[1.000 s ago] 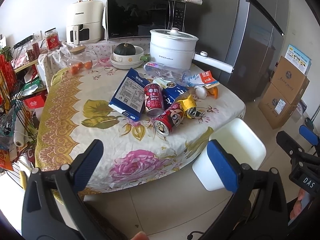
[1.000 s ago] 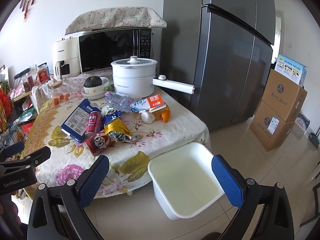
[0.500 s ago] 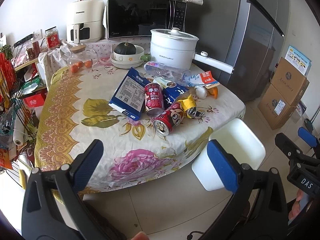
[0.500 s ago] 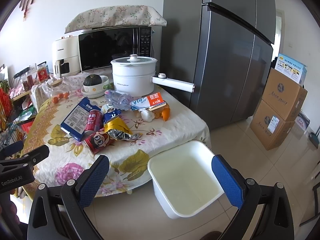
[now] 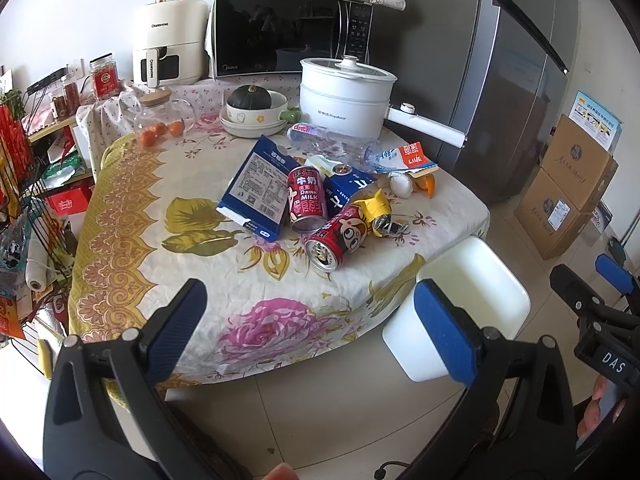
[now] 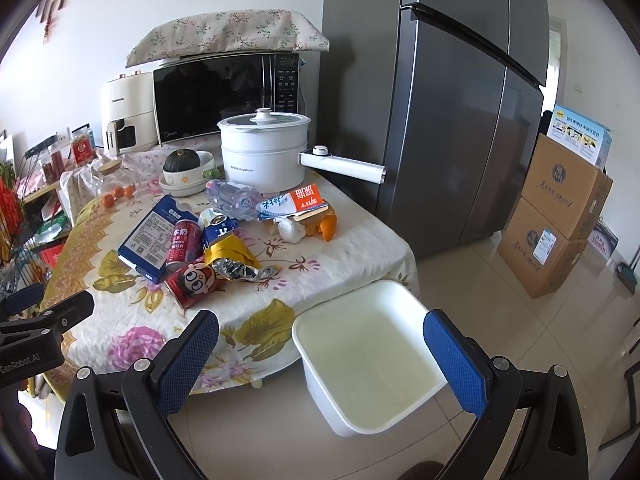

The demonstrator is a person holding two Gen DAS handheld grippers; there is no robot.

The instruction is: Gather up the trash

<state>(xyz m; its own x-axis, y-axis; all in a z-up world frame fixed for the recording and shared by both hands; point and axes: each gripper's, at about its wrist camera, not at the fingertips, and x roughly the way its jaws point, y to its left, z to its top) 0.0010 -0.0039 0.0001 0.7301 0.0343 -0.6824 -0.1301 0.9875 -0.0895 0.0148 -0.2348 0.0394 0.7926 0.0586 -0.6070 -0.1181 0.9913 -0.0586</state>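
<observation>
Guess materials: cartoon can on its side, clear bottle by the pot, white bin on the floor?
Cartoon can: looks like printed metal, with a shiny silver rim and end. Clear bottle: thin transparent plastic, crinkled and see-through. White bin: probably moulded plastic, smooth with a slight sheen and thick rounded rim; nothing inside.

Beside the glossy white plastic bin (image 6: 372, 356), a printed cloth (image 5: 132, 216) covers the table, bearing shiny metal cans (image 5: 340, 238), a matt paper carton (image 5: 260, 188) and crinkled foil (image 6: 240, 270).
</observation>
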